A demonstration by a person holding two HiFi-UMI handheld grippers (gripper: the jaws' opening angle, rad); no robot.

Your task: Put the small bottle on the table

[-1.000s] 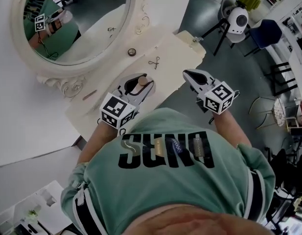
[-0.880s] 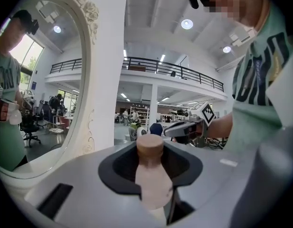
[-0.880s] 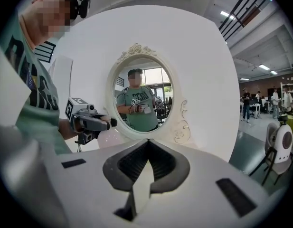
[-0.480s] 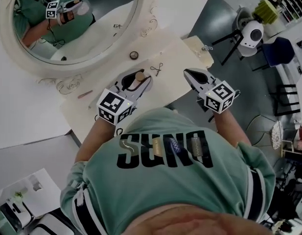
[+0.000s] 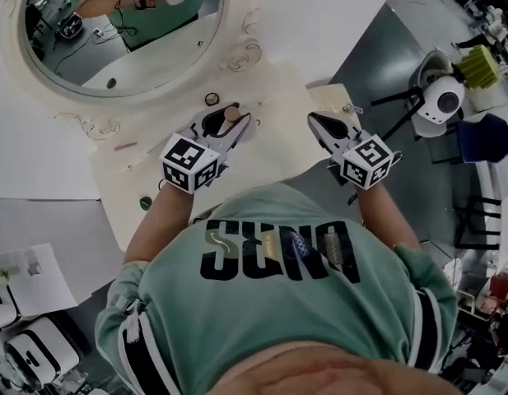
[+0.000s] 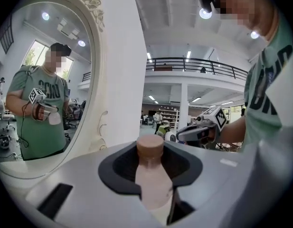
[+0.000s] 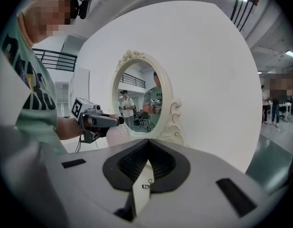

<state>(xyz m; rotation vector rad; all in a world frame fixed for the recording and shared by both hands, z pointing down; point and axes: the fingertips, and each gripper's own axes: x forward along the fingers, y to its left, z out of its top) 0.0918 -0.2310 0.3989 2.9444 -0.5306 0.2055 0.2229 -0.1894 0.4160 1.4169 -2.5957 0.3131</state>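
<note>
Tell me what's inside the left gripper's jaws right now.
The small bottle, clamped near its brown cap by the left gripper. Its base is covered by the gripper body in the left gripper view.

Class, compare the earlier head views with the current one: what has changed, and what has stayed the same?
Both grippers have moved toward the mirror. The left gripper has carried the small bottle further over the table, nearer the small ring. Unchanged: the left gripper grips the bottle, and the right gripper is shut and empty.
</note>
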